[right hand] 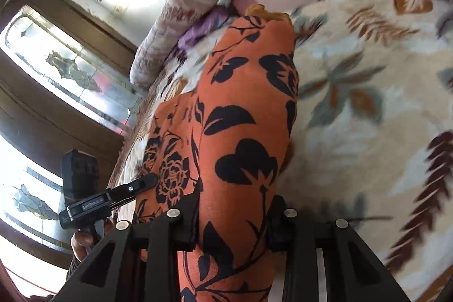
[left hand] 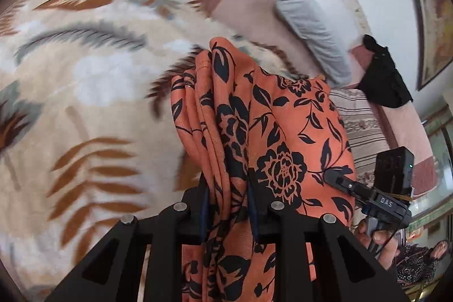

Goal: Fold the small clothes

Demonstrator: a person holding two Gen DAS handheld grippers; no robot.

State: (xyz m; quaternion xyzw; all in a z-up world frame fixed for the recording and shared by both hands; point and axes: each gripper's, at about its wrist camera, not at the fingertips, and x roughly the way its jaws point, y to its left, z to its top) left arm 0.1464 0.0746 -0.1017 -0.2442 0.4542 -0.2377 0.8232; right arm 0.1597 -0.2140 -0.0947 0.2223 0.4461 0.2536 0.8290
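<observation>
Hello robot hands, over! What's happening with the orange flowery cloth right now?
Left gripper shut on the orange cloth. Right gripper shut on it too. Cloth bunched, lifted above the leafy blanket. Nothing in the way.

I count one orange cloth (left hand: 283,132), two grippers (left hand: 229,205) (right hand: 232,220), one blanket (left hand: 85,75), one bolster (right hand: 192,4), one purple cloth (right hand: 198,30).
</observation>
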